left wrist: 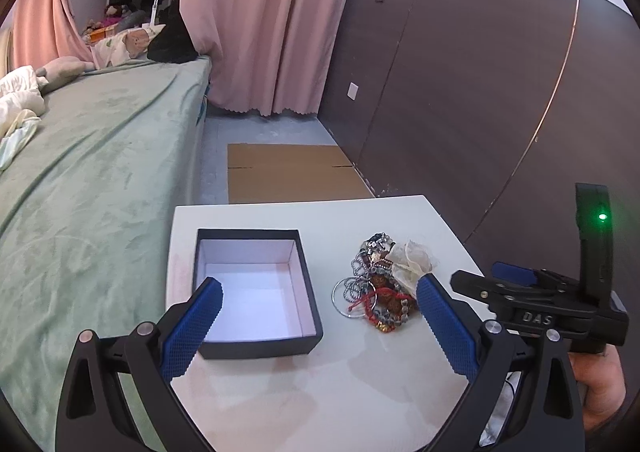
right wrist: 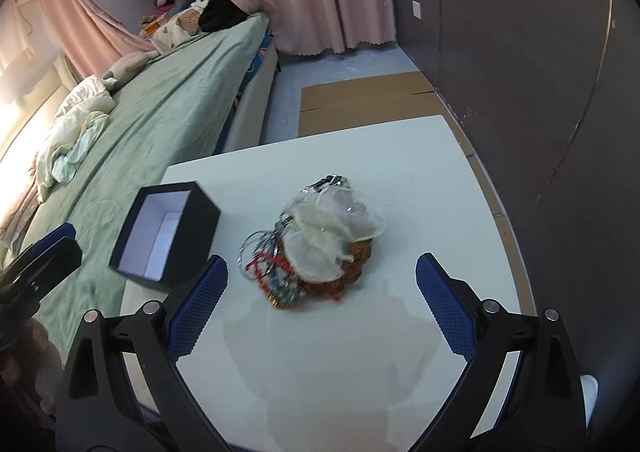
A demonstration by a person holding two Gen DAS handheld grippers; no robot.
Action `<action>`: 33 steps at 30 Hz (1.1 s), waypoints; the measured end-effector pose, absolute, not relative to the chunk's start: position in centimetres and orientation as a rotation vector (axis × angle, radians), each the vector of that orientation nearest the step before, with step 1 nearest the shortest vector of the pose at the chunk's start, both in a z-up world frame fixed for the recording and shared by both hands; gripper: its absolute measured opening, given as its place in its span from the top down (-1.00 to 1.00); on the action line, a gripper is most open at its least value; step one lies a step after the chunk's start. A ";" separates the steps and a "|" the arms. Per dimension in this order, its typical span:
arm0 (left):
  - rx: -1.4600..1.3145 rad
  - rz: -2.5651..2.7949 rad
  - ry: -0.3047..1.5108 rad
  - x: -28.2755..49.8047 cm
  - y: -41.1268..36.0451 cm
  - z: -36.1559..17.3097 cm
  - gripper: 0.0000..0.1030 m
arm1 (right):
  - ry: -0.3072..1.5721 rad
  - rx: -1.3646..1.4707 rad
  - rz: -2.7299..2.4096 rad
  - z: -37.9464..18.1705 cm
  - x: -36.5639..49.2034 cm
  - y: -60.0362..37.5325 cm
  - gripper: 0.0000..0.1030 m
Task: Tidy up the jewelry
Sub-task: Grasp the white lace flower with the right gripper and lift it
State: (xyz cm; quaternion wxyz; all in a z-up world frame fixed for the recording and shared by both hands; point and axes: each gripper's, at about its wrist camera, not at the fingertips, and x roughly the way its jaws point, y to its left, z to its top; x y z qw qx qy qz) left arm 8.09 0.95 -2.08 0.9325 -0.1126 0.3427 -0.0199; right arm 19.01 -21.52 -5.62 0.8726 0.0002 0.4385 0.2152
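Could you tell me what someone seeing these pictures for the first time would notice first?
A tangled jewelry heap under a pale mesh pouch sits mid-table. Left of it stands an open black box, white inside and empty. Both hand-held grippers, left and right, are open.

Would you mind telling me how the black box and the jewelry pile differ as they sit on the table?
The black box is one rigid, open, empty container with a white lining; the jewelry pile is a loose tangle of chains, beads and red cord. The black box sits toward the bed side, the jewelry pile toward the wall. Both rest on the white table, untouched.
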 end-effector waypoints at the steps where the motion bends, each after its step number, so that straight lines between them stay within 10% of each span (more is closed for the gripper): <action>1: -0.233 -0.046 0.702 8.4 0.9 -2.2 -0.83 | 0.924 0.004 0.446 -5.9 19.5 -21.6 -0.84; 10: -0.295 -0.078 0.748 12.5 1.2 -4.0 -0.67 | 1.031 0.015 0.460 -8.6 23.1 -20.0 -0.56; 12: -0.308 -0.086 0.764 13.1 1.2 -4.5 -0.66 | 1.063 -0.003 0.455 -9.4 23.5 -19.8 -0.30; 16: -0.320 -0.093 0.781 14.0 1.0 -5.2 -0.63 | 1.104 0.050 0.451 -10.1 24.5 -21.0 0.89; 33: -0.090 -0.181 0.865 15.5 -5.5 -7.6 -0.17 | 1.020 0.323 0.451 -6.5 24.2 -27.4 0.94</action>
